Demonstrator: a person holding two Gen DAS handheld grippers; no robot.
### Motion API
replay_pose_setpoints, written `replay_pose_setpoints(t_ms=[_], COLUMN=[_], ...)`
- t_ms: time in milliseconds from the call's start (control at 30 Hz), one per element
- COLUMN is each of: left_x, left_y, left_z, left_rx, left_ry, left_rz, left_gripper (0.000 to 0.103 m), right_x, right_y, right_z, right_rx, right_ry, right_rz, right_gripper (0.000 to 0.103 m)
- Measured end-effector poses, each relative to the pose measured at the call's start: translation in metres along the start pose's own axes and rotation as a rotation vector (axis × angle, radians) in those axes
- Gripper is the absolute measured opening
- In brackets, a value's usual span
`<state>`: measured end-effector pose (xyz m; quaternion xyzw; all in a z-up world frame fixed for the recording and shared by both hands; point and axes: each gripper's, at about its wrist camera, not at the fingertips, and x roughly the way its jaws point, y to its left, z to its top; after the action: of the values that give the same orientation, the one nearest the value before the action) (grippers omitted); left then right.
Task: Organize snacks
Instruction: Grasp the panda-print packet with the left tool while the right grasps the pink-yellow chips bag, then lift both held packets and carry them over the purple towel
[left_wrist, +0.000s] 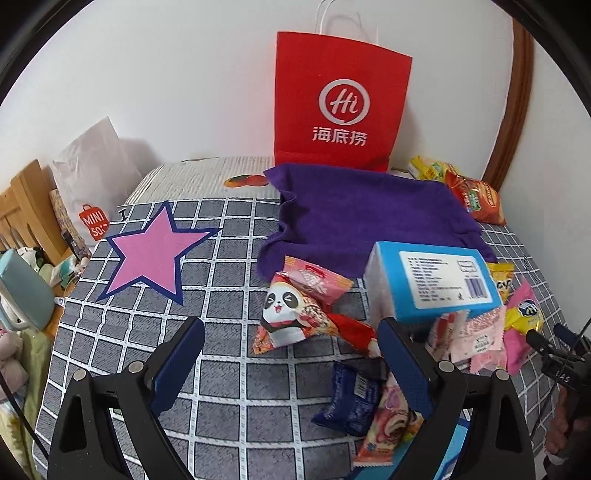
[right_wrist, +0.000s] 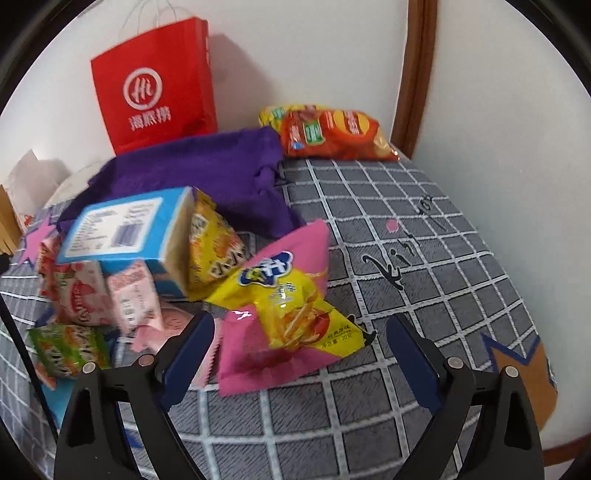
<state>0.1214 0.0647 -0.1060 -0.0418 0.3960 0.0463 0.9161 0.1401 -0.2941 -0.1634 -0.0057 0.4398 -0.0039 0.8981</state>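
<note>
A heap of snack packets lies on a grey checked cloth (left_wrist: 229, 376). In the left wrist view a panda packet (left_wrist: 291, 314) and a pink packet (left_wrist: 321, 282) lie ahead of my left gripper (left_wrist: 291, 339), which is open and empty. A dark blue packet (left_wrist: 351, 398) sits by its right finger. A blue box (left_wrist: 436, 277) rests on the heap. In the right wrist view my right gripper (right_wrist: 301, 332) is open, its jaws on either side of a pink and yellow fries packet (right_wrist: 284, 306) without pressing it. The blue box (right_wrist: 122, 225) and a yellow packet (right_wrist: 214, 247) lie to the left.
A red paper bag (left_wrist: 341, 99) stands against the white wall at the back. A purple cloth (left_wrist: 362, 218) is spread before it. Red and yellow chip bags (right_wrist: 332, 133) lie at the far right corner. A white shopping bag (left_wrist: 92, 173) and wooden furniture (left_wrist: 22, 206) are at the left.
</note>
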Motion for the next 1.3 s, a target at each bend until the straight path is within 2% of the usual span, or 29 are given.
replay_pose_setpoints(t_ms=[167, 267, 433, 833, 933, 1000, 1067, 1100, 1233, 1300], left_x=[0.016, 0.029, 0.047, 0.086, 0.092, 0.094, 0.096, 0.097, 0.091, 0.085], left_y=[0.007, 0.011, 0.012, 0.013, 0.011, 0.011, 0.010, 0.009, 0.009, 0.010], left_z=[0.003, 0.003, 0.003, 0.015, 0.015, 0.014, 0.012, 0.011, 0.010, 0.010], left_rx=[-0.017, -0.026, -0.020, -0.053, -0.055, -0.059, -0.061, -0.060, -0.044, -0.042], left_ry=[0.028, 0.048, 0.072, 0.109, 0.118, 0.128, 0.140, 0.147, 0.127, 0.116], left_rz=[0.011, 0.010, -0.010, -0.056, -0.088, -0.123, -0.154, -0.164, -0.153, -0.152], left_gripper=[0.094, 0.094, 0.094, 0.094, 0.087, 0.077, 0.058, 0.054, 0.046, 0.045], right_x=[0.024, 0.034, 0.041, 0.047, 0.047, 0.047, 0.048, 0.048, 0.049, 0.049], right_y=[-0.002, -0.002, -0.003, -0.008, -0.009, -0.007, -0.006, -0.006, -0.004, -0.004], right_z=[0.000, 0.000, -0.006, -0.005, -0.005, -0.005, -0.006, -0.005, -0.005, -0.005], right_rx=[0.004, 0.011, 0.061, 0.096, 0.104, 0.098, 0.095, 0.092, 0.084, 0.082], right_ry=[0.016, 0.019, -0.016, -0.009, -0.008, -0.007, -0.003, -0.002, 0.000, 0.000], right_rz=[0.024, 0.043, 0.100, 0.134, 0.143, 0.138, 0.137, 0.135, 0.129, 0.128], right_gripper=[0.094, 0.090, 0.086, 0.083, 0.083, 0.083, 0.083, 0.084, 0.084, 0.084])
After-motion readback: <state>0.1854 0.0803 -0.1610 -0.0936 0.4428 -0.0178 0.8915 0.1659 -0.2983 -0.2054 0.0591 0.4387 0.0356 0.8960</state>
